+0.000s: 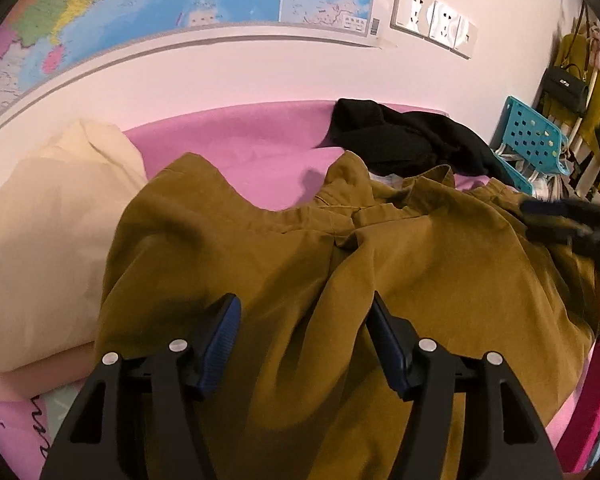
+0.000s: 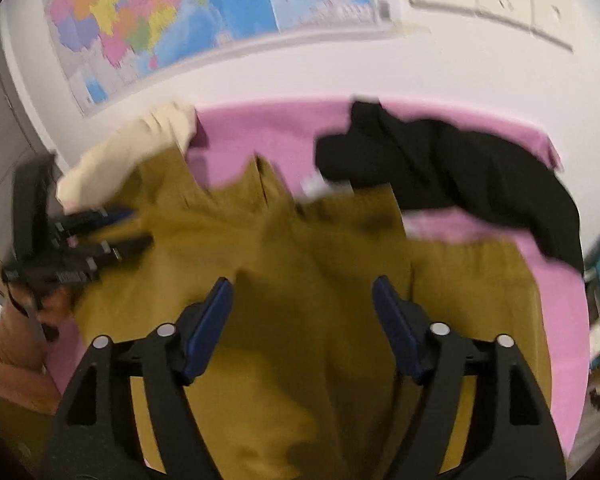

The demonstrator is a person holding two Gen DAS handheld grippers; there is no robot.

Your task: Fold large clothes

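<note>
Both sets of jaws stand open with nothing pinched between them. The left gripper [image 1: 304,334] hangs over the near part of the mustard-brown garment [image 1: 300,264], its blue pads apart and the cloth lying loose below the gap. The right gripper [image 2: 302,316] is likewise spread above the same cloth, pads clear of it, and its own view is smeared by motion.

The mustard-brown garment lies spread across the pink bed [image 1: 236,148], covering most of the near half and running off the near edge towards the person. Its collar or waistband end points to the far edge by the wall, with a deep notch of bare sheet showing between two raised parts. The surface is rumpled, with a ridge running from the near edge up the middle. A cream garment [image 1: 48,236] lies at the left edge, just beside or slightly under the brown cloth; I cannot tell which. A black garment [image 2: 452,176] is heaped at the far right corner, its lower edge touching the brown one. A blue basket [image 1: 534,142] stands off the right edge of the bed.

My reading is that the step in hand is between grips: the cloth is laid out but not yet folded, and both hands are placing themselves for a fresh hold. The next move calls for each gripper to come down on an outer edge of the garment, pinch one layer cleanly, and carry it across the middle, keeping clear of the black heap.
</note>
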